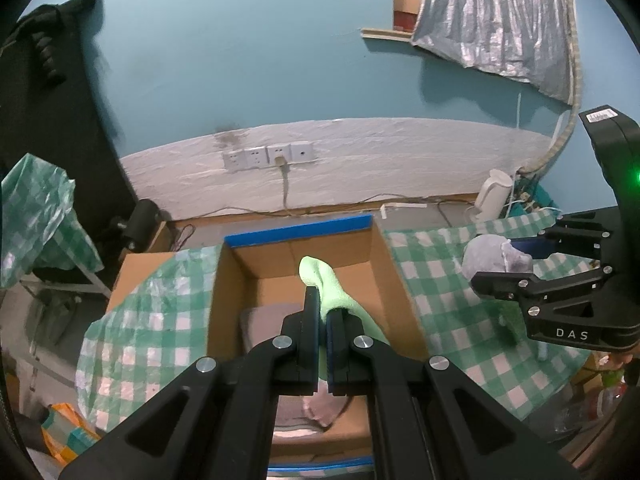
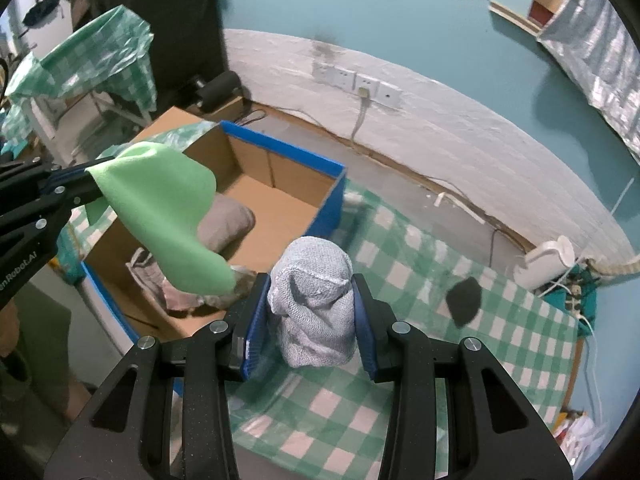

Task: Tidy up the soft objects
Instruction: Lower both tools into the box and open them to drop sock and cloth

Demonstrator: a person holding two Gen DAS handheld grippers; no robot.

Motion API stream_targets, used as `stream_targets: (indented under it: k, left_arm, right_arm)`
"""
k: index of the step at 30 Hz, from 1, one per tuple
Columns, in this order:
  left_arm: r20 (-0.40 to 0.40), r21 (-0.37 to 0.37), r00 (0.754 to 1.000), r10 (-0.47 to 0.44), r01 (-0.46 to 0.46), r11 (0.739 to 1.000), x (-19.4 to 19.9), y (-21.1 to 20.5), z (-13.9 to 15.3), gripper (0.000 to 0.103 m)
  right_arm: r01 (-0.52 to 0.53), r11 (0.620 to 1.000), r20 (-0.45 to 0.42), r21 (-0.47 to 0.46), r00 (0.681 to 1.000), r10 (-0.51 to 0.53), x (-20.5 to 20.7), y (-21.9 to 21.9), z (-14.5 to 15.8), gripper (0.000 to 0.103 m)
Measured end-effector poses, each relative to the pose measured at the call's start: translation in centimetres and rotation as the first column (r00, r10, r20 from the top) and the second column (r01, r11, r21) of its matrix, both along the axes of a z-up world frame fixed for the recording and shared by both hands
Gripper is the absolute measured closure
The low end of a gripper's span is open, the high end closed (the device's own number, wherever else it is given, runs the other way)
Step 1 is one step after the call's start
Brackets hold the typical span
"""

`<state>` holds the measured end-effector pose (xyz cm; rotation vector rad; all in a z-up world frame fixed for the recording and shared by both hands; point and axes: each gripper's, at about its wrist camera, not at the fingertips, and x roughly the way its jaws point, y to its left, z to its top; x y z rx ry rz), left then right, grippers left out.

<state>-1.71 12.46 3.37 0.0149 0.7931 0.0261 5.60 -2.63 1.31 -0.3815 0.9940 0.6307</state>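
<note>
The left gripper (image 1: 322, 312) is pinched tight on a green cloth (image 2: 168, 208) that hangs over the open cardboard box (image 2: 280, 208), while the right gripper (image 2: 310, 312) is clamped on a grey knitted bundle (image 2: 314, 300) just beside the box, above the checked tablecloth (image 2: 420, 320). Trouble I'd watch for: the cloth drapes wide, so if it is let go too near the wall it may snag on the rim and hang outside, and the rounded bundle could squirm out of those pads before it clears the blue edge
</note>
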Motion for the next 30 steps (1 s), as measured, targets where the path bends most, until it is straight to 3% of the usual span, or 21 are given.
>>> stream_targets:
  k: [20, 23, 27, 30]
  left_arm:
    - [-0.103, 0.029, 0.989, 0.104, -0.102, 0.994, 0.5, 4.4, -3.7, 0.099]
    - [-0.125, 0.037, 0.986, 0.108, -0.104, 0.994, 0.7, 4.6, -4.1, 0.086]
    - [-0.158, 0.054, 0.979, 0.127, -0.12, 0.991, 0.9, 4.9, -4.8, 0.048]
    - [-0.146, 0.054, 0.98, 0.138, -0.132, 0.99, 0.8, 5.2, -4.8, 0.046]
  right_arm:
    - [-0.112, 0.994, -0.076, -0.021, 0.991, 0.11, -0.5, 6.9, -3.5, 0.064]
    - [-0.128, 0.991, -0.092, -0.026, 0.988, 0.126, -0.6, 7.5, -4.1, 0.064]
    - [-0.143, 0.989, -0.102, -0.036, 0.985, 0.138, -0.8, 8.2, -4.8, 0.056]
    - [-0.138, 0.99, -0.095, -0.041, 0.986, 0.134, -0.8, 8.3, -4.8, 0.048]
